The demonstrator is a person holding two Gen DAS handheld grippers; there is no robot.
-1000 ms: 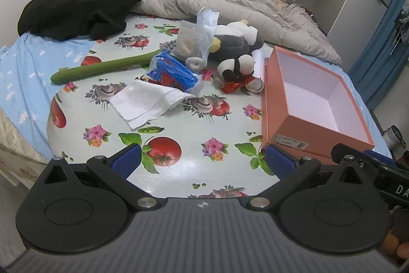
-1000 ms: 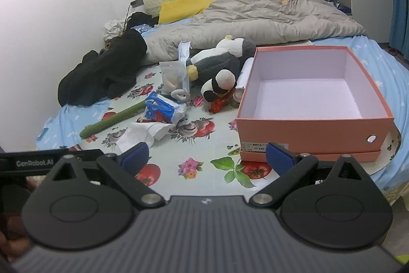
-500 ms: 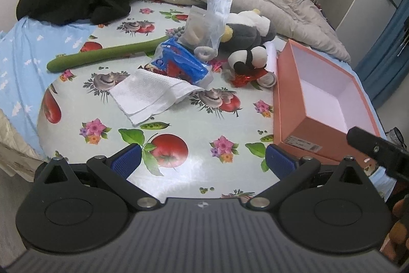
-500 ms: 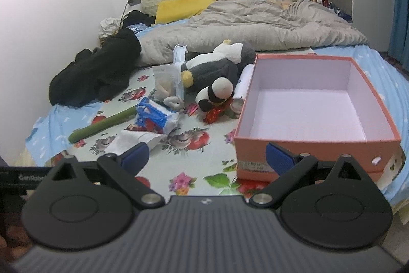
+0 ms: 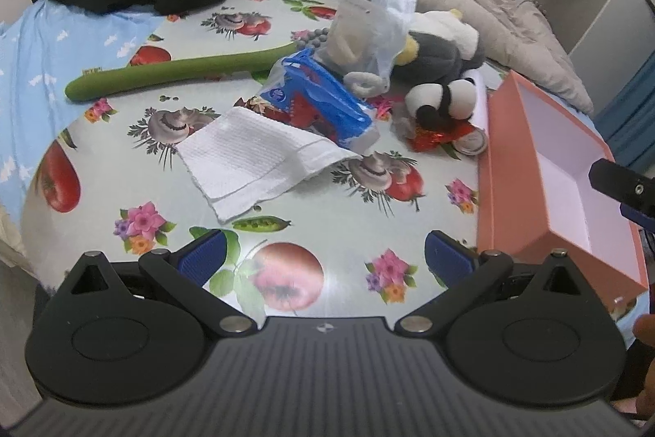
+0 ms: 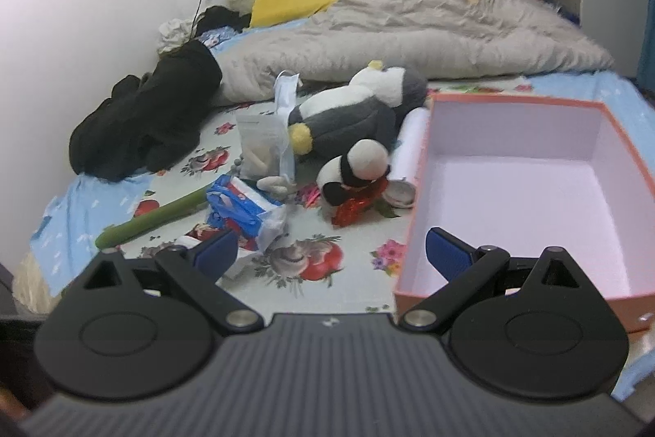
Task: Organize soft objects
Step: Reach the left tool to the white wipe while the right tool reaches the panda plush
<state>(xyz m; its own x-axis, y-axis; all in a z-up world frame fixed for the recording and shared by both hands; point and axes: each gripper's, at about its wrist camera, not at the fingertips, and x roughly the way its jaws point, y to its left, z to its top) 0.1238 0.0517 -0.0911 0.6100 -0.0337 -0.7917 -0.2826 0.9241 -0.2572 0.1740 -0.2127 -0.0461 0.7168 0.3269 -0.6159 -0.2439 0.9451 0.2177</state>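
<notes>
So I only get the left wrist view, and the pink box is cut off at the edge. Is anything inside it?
Observer: No. The right wrist view shows the whole floor of the box, and it is bare.
Operator: And the right gripper, is it holding anything?
Observer: No. Its fingers stand wide apart with nothing between them.

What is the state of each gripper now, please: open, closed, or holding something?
Left gripper: open, holding nothing, above the flowered tablecloth.
Right gripper: open, holding nothing, at the near edge of the pink box.
</notes>
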